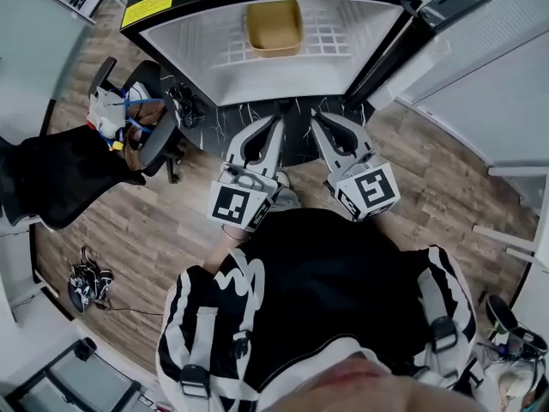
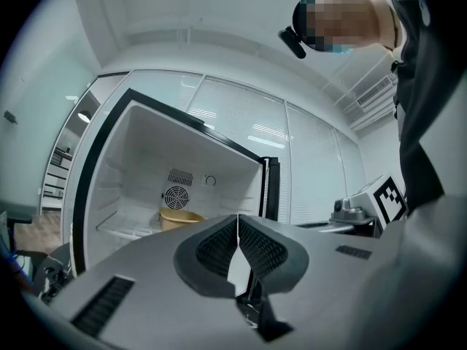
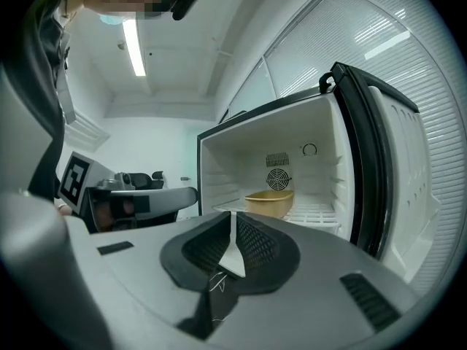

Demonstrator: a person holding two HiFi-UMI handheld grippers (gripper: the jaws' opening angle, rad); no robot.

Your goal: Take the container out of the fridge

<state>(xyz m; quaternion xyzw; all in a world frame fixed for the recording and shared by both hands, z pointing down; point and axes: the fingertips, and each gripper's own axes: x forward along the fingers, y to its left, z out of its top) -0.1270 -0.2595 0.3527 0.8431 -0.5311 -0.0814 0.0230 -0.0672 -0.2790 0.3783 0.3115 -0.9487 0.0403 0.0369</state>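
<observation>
A tan open-topped container (image 1: 274, 27) sits on the white wire shelf (image 1: 330, 37) inside the open fridge; it also shows as the container (image 2: 179, 219) in the left gripper view and the container (image 3: 269, 202) in the right gripper view. My left gripper (image 1: 279, 120) and right gripper (image 1: 312, 117) are held side by side in front of the fridge, short of the shelf. Both are shut with nothing between the jaws, as seen at the left gripper (image 2: 238, 219) and the right gripper (image 3: 233, 216).
The fridge door (image 1: 416, 37) stands open to the right. A black office chair (image 1: 146, 118) with bags and clutter stands on the wood floor at the left. Shoes (image 1: 86, 281) lie at lower left. White wall panels (image 1: 506, 84) run along the right.
</observation>
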